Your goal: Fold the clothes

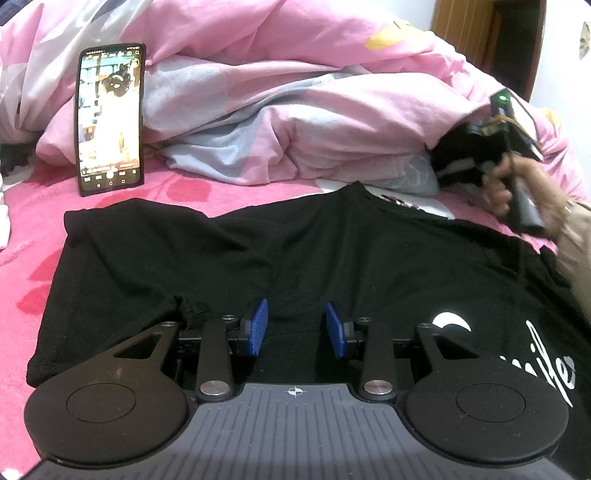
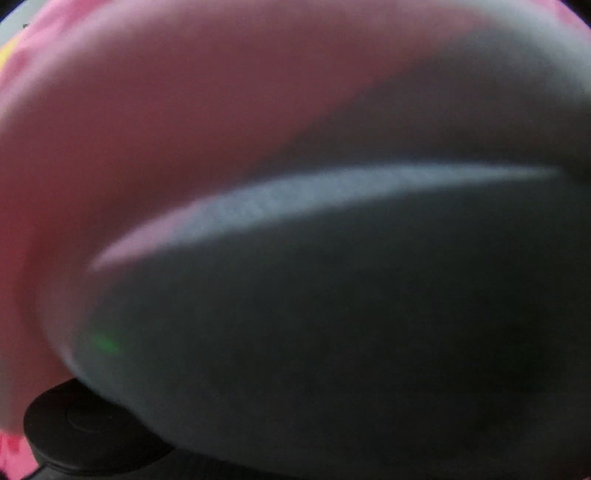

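A lit phone (image 1: 110, 120) stands propped against the pink quilt (image 1: 295, 92) at left, the black T-shirt (image 1: 258, 258) lies spread on the pink bedsheet (image 1: 33, 266) beneath the released, empty left gripper (image 1: 296, 328), and the blurred right gripper (image 1: 480, 155), grip undeterminable, sits at the shirt's far right edge.

A home bedroom: a rumpled pink quilt (image 1: 295, 92) heaped on a bed with a pink flowered sheet (image 1: 33, 266), a phone (image 1: 110, 120) propped against the quilt, wooden furniture (image 1: 487, 33) behind it.
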Demonstrator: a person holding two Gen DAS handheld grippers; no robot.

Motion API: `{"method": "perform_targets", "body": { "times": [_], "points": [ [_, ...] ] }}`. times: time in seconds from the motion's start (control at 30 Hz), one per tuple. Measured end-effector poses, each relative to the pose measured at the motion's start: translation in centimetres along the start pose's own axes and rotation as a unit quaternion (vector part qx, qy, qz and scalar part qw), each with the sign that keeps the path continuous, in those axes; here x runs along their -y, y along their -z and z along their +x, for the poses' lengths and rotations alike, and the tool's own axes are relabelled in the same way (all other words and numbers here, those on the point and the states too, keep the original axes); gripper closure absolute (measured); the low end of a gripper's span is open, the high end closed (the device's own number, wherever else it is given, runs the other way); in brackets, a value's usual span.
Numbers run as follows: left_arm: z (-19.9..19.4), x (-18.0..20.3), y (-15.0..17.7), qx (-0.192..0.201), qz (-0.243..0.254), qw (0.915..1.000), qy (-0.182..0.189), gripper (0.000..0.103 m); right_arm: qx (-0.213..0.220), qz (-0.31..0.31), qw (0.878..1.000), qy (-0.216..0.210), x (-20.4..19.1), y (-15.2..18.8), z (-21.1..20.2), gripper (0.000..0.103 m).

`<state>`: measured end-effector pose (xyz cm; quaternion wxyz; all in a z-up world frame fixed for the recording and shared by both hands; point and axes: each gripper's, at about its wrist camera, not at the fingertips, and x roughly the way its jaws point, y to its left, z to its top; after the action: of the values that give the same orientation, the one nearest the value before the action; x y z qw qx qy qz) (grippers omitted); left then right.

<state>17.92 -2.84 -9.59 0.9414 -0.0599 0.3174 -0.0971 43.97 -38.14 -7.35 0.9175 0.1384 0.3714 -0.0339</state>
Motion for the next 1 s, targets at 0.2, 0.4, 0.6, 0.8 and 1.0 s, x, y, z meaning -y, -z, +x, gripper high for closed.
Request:
{"method": "perform_targets", "body": {
  "times": [0.2, 0.4, 0.6, 0.8, 1.0],
  "points": [
    [0.1, 0.1, 0.0, 0.000, 0.004, 1.0000, -0.002, 0.067, -0.029, -0.042, 0.999, 0.004, -0.3, 0.5, -1.7, 0.071],
    [0.2, 0.1, -0.1, 0.000, 0.001, 1.0000, -0.001, 0.067, -0.075, -0.139, 0.986, -0.058, -0.2, 2.9, -10.9, 0.057],
    [0.2, 0.2, -0.1, 0.000, 0.000, 1.0000, -0.002, 0.067, -0.090, -0.149, 0.985, 0.001, 3.7, 6.2, -15.1, 0.052],
    [0.2, 0.2, -0.1, 0.000, -0.001, 1.0000, -0.001, 0.067, -0.128, -0.104, 0.986, 0.031, 7.1, 8.9, -13.7, 0.055],
    [0.2, 0.2, 0.0, 0.001, -0.001, 1.0000, -0.002, 0.067, -0.075, -0.146, 0.986, 0.034, 5.3, 10.3, -16.4, 0.103]
  ]
}}
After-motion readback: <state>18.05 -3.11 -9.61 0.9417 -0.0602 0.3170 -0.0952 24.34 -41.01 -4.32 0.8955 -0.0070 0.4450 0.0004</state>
